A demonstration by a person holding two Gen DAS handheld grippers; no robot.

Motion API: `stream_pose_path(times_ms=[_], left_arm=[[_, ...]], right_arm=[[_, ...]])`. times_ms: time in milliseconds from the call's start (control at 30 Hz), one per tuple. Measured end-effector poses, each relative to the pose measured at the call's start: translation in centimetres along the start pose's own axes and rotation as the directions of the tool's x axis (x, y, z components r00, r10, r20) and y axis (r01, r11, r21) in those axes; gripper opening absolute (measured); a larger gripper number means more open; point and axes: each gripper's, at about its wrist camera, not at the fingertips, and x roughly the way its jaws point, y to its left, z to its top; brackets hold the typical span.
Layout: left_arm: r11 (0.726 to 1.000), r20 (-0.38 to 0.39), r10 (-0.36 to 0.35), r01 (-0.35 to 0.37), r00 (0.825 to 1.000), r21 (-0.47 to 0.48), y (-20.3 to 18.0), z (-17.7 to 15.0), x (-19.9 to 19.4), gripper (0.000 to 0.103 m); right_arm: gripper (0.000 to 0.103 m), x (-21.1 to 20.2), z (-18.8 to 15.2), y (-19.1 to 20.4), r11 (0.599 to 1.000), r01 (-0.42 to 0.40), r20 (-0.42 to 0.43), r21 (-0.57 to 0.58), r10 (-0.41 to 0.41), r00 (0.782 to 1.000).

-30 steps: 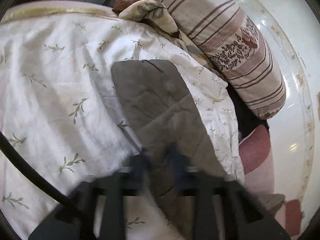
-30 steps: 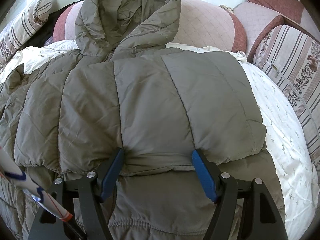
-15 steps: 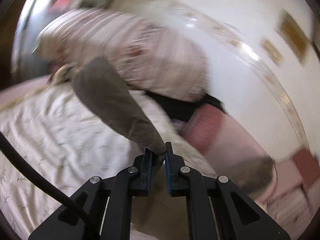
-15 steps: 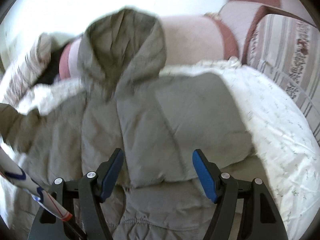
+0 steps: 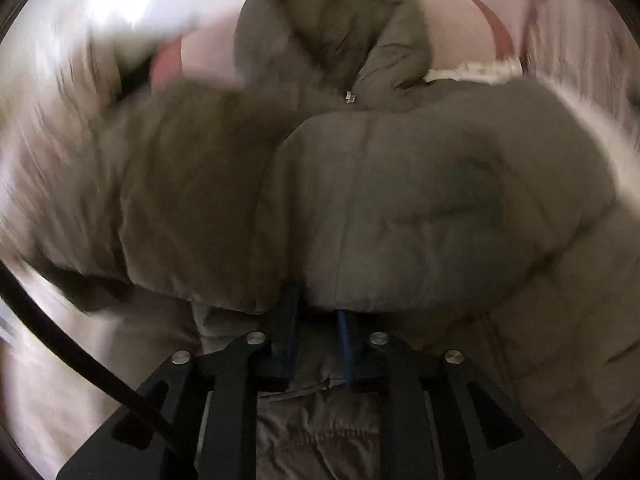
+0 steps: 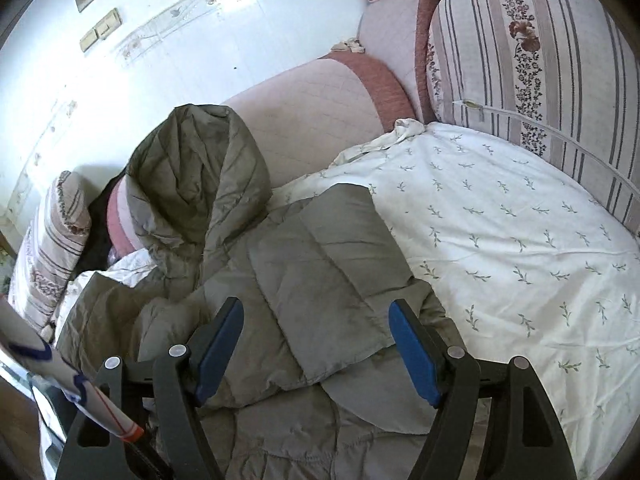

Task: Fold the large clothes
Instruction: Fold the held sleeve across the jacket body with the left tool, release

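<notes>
The jacket (image 6: pixel 320 272) lies on the bed (image 6: pixel 520 220), hood (image 6: pixel 192 176) propped against the headboard (image 6: pixel 312 108), with both sleeves folded across the body. The left gripper (image 5: pixel 316 320) is over the lower body of the jacket; its fingers (image 5: pixel 286 320) are opening, and cloth sits between them, though blur hides whether they still pinch it. The right gripper (image 6: pixel 316 352) stands spread wide above the folded sleeve, its fingers (image 6: pixel 412 356) opening and gripping nothing.
</notes>
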Motion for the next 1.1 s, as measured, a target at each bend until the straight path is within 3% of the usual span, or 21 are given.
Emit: stream_pose_path(times_ms=[67,100,133,233,300,400,467,567,667,733,800,833,900,1033,1100], left_arm=[[1.0,0.022,-0.021,0.021,1.0,0.005,-0.1,0.3,-2.1,0.048],[0.999,0.045,-0.04,0.042,0.998,-0.034,0.6,0.3,-3.2,0.068],[0.996,0.077,-0.051,0.056,0.996,-0.07,1.4,0.3,-4.6,0.074],[0.987,0.175,-0.064,0.088,0.982,-0.133,3.2,0.4,-8.5,0.074],[0.981,0.239,-0.035,0.079,0.97,-0.179,4.8,0.6,-10.2,0.076],[0.957,0.301,0.088,0.003,0.949,-0.289,8.5,0.6,-11.2,0.08],[0.926,0.286,0.171,-0.055,0.943,-0.374,12.0,0.3,-10.1,0.08],[0.853,0.208,0.25,-0.113,0.945,-0.51,17.9,-1.0,-7.6,0.08],[0.748,0.167,0.151,-0.002,0.974,-0.664,23.3,-2.6,-5.1,0.08],[0.667,0.136,0.113,0.026,0.984,-0.744,26.0,-3.5,-3.6,0.08],[0.619,0.121,0.076,0.048,0.99,-0.784,27.2,-4.3,-2.2,0.08],[0.61,0.111,0.045,0.06,0.993,-0.79,27.5,-4.2,-1.0,0.08],[0.621,0.098,0.009,0.071,0.995,-0.781,27.3,-4.2,0.0,0.079],[0.669,0.082,-0.028,0.08,0.996,-0.739,25.2,-3.5,1.3,0.08],[0.701,0.08,-0.022,0.072,0.997,-0.71,24.3,-3.2,1.3,0.08]], right_arm=[[0.08,-0.1,-0.1,0.0,0.999,-0.043,-0.016,0.007,0.043,0.999],[0.079,0.0,-0.1,0.0,0.998,-0.067,-0.026,0.017,0.068,0.997],[0.079,0.1,-0.2,-0.1,0.996,-0.089,-0.037,0.028,0.09,0.995],[0.08,1.0,-1.0,0.5,0.975,-0.206,-0.098,0.079,0.213,0.972],[0.079,2.1,-1.9,1.3,0.956,-0.273,-0.152,0.11,0.288,0.946],[0.073,3.7,-3.6,2.2,0.911,-0.362,-0.217,0.197,0.4,0.89],[0.071,4.7,-4.4,2.7,0.879,-0.403,-0.242,0.255,0.461,0.854],[0.07,5.6,-5.3,3.4,0.872,-0.403,-0.258,0.277,0.471,0.843],[0.069,6.2,-5.7,4.6,0.873,-0.409,-0.267,0.264,0.474,0.839],[0.069,6.7,-5.9,5.4,0.878,-0.403,-0.275,0.259,0.467,0.84],[0.069,7.3,-6.1,6.0,0.89,-0.381,-0.287,0.251,0.444,0.849],[0.069,7.6,-6.2,6.2,0.899,-0.367,-0.293,0.239,0.427,0.855],[0.069,8.0,-6.4,6.5,0.907,-0.358,-0.296,0.222,0.413,0.861],[0.068,8.4,-6.7,6.5,0.902,-0.371,-0.291,0.221,0.424,0.858],[0.055,8.4,-6.8,6.7,0.898,-0.387,-0.291,0.208,0.434,0.853]])
